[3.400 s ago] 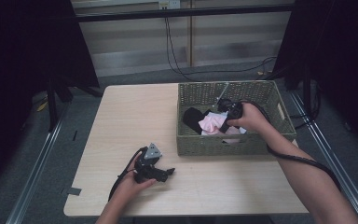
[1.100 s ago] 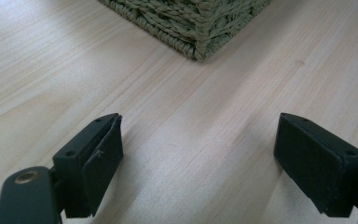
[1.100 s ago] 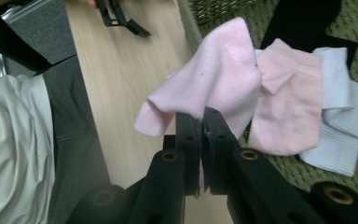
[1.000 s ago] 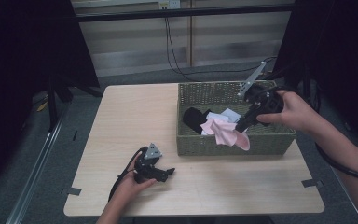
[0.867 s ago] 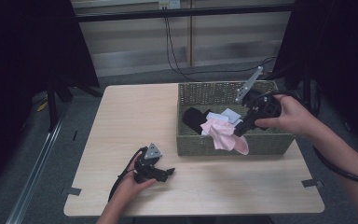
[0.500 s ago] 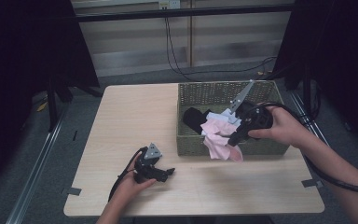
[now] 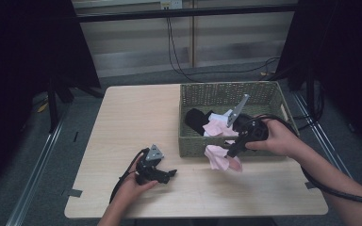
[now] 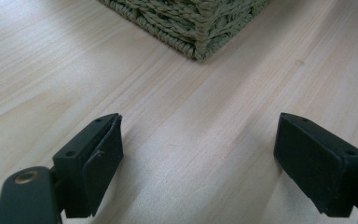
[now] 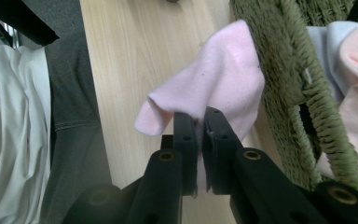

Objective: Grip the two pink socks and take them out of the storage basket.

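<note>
**Pink sock lifted over the basket's near wall**

The right gripper [image 7: 229,151] was clenched on a pink sock [image 7: 218,157], which hung just outside the near wall of the basket [image 7: 195,144], above the table [image 7: 136,117] near its right side. The step in hand looked like taking clothes out of the basket and onto the table. More garments lay inside: a dark one [image 7: 196,119] at the left, pale ones [image 7: 216,126] beside it.

The left gripper [image 7: 168,174] rested on the table at the near left, well apart from the basket, its jaws spread wide with nothing between them.

The next move probably called for carrying the sock left and clear of the wall, lowering it until the fabric lay on the wood, and only then letting go. A trailing end could snag on the weave, so a clean lift seemed wise.

The right gripper view showed what the high view could not: the 2 jaws pinched a fold of the sock [image 9: 214,84] near its middle, with the toe drooping left and the woven rim [image 9: 307,79] just beside it at the right. The left gripper view showed a corner of the basket [image 8: 200,28] ahead across bare wood and the wide gap between its pads [image 8: 100,168]. The high view alone placed both hands on the table at once.
</note>
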The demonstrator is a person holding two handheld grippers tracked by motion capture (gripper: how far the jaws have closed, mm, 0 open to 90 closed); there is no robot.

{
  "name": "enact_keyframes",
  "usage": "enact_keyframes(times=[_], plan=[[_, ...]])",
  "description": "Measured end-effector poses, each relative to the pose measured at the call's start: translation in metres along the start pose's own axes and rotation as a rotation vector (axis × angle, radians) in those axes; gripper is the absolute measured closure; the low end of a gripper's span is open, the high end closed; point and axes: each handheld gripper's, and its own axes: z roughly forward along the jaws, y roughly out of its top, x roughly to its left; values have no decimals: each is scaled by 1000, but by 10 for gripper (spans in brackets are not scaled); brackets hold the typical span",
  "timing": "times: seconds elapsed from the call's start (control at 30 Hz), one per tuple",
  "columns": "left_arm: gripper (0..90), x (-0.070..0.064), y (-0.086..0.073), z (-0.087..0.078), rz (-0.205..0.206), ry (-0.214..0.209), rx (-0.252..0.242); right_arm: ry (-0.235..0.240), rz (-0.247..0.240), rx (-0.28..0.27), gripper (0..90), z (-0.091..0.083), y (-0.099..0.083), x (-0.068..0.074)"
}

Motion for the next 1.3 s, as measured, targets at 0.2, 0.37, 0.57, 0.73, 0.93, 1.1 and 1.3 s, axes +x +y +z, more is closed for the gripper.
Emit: enact_keyframes(times=[0.2, 0.37, 0.57, 0.73, 0.93, 1.1, 1.3], plan=[[151, 0, 0, 0, 0, 0, 0, 4, 2, 31, 720, 9, -4, 2], [151, 0, 0, 0, 0, 0, 0, -6, 15, 0, 653, 0, -6, 3], [151, 0, 0, 0, 2, 2, 1, -52, 39, -43, 593, -14, -4, -2], [151, 0, 0, 0, 1, 0, 1, -82, 61, -77, 567, -29, 3, -13], [151, 0, 0, 0, -7, 1, -5, -142, 103, -80, 540, -39, 11, -34], [151, -1, 0, 0, -9, 3, -9, -189, 144, -79, 517, -41, 14, -57], [151, 0, 0, 0, 1, 10, -5, -225, 188, -71, 506, -37, 14, -78]])
